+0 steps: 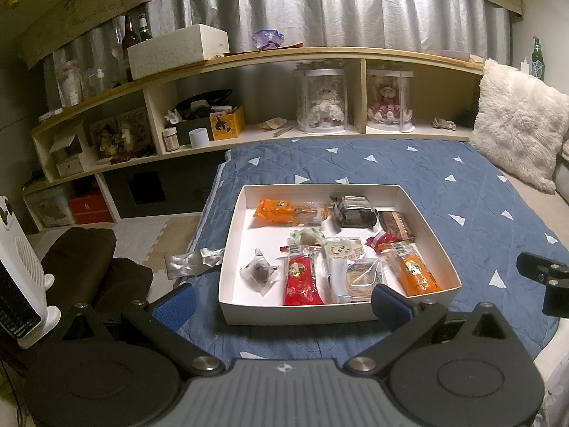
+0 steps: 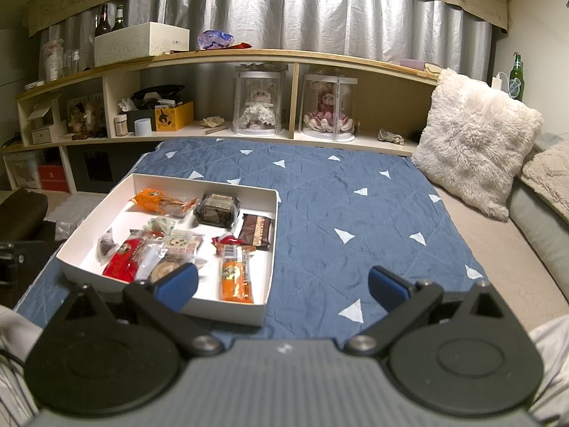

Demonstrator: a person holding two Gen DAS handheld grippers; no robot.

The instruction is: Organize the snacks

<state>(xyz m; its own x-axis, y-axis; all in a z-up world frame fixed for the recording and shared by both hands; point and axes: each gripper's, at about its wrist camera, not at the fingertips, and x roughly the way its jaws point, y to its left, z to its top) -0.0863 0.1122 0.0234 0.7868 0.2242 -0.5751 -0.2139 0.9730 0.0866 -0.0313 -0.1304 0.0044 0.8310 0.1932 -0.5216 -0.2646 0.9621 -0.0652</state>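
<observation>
A shallow white box (image 1: 231,242) (image 2: 274,220) lies on a blue quilt and holds several wrapped snacks: an orange pack (image 1: 290,211) at the back, a dark tray of biscuits (image 1: 354,213), a brown bar (image 1: 396,226), a red pack (image 1: 302,279), a second orange pack (image 1: 416,272) (image 2: 236,277) and a clear pouch (image 1: 258,274). My left gripper (image 1: 282,302) hovers open just in front of the box's near wall, with nothing between its fingers. My right gripper (image 2: 282,286) is open and empty over the box's near right corner.
The blue quilt (image 2: 355,213) with white triangles covers the bed. A fluffy pillow (image 2: 476,142) lies at the right. Behind is a low shelf (image 2: 249,55) with doll cases, boxes and bottles. A crumpled foil wrapper (image 1: 188,263) lies left of the box, near a white heater (image 1: 21,277).
</observation>
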